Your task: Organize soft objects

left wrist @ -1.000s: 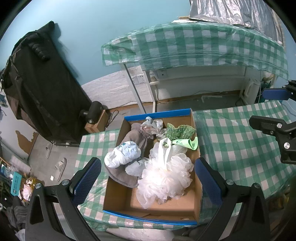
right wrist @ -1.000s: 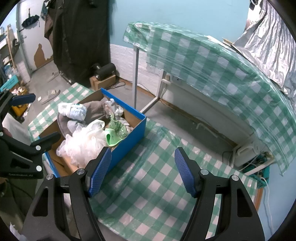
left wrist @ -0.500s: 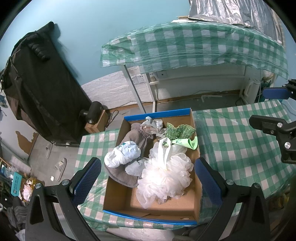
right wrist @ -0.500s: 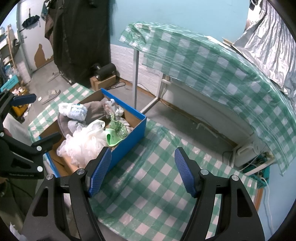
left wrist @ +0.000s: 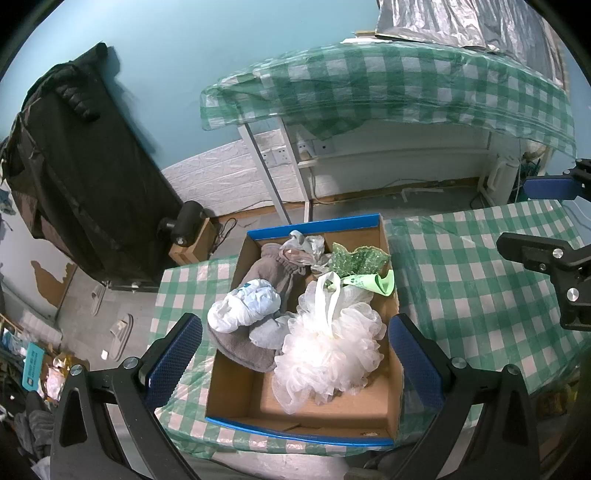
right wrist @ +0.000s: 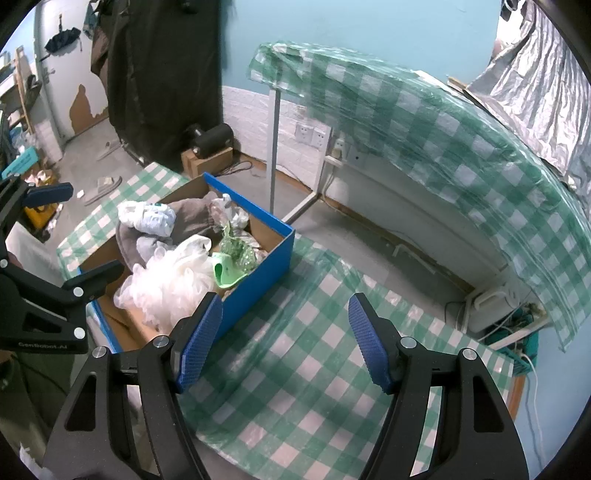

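Observation:
A cardboard box with blue sides (left wrist: 391, 306) (right wrist: 258, 273) sits on the green-checked table (left wrist: 461, 280) (right wrist: 295, 369). Inside lie a white mesh bath puff (left wrist: 332, 350) (right wrist: 166, 284), a grey cloth (left wrist: 273, 277) (right wrist: 192, 218), a white and blue bundle (left wrist: 243, 306) (right wrist: 147, 218), a green sequinned piece (left wrist: 354, 260) (right wrist: 236, 247) and a light green soft item (left wrist: 373, 284) (right wrist: 225, 273). My left gripper (left wrist: 295, 362) hovers open above the box, nothing between its blue pads. My right gripper (right wrist: 284, 343) hangs open over bare tablecloth right of the box.
A second checked table (left wrist: 388, 88) stands behind, with silver foil sheeting (left wrist: 461, 22) on it. A black hanging cover (left wrist: 81, 177) fills the left. Slippers (left wrist: 122, 332) and clutter lie on the floor at the left. Wall sockets (left wrist: 295, 151) and cables run under the far table.

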Motion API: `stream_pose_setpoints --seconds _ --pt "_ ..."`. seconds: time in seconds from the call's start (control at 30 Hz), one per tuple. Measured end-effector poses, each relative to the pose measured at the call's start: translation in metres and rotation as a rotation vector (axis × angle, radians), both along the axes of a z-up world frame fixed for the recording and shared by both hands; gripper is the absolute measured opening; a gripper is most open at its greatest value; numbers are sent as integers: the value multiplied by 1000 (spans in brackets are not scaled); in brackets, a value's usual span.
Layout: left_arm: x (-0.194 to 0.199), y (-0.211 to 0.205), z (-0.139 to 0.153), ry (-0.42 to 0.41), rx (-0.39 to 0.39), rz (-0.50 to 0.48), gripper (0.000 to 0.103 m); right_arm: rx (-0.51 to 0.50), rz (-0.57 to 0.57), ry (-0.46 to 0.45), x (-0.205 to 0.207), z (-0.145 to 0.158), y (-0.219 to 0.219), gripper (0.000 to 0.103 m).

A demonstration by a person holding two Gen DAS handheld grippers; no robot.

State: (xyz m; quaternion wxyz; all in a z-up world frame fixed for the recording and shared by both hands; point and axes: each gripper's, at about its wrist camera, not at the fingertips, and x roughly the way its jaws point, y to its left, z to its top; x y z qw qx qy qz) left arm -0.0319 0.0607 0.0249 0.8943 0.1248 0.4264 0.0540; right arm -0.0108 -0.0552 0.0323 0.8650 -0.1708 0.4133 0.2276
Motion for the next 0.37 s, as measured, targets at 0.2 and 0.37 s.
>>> stream_pose_setpoints --seconds 0.2,0.37 --pt "0 -1 0 -2 0 -1 102 -2 4 1 -2 -2 0 70" --pt "-1 -1 -1 -1 -1 -2 102 -1 4 2 -2 -2 -1 70"
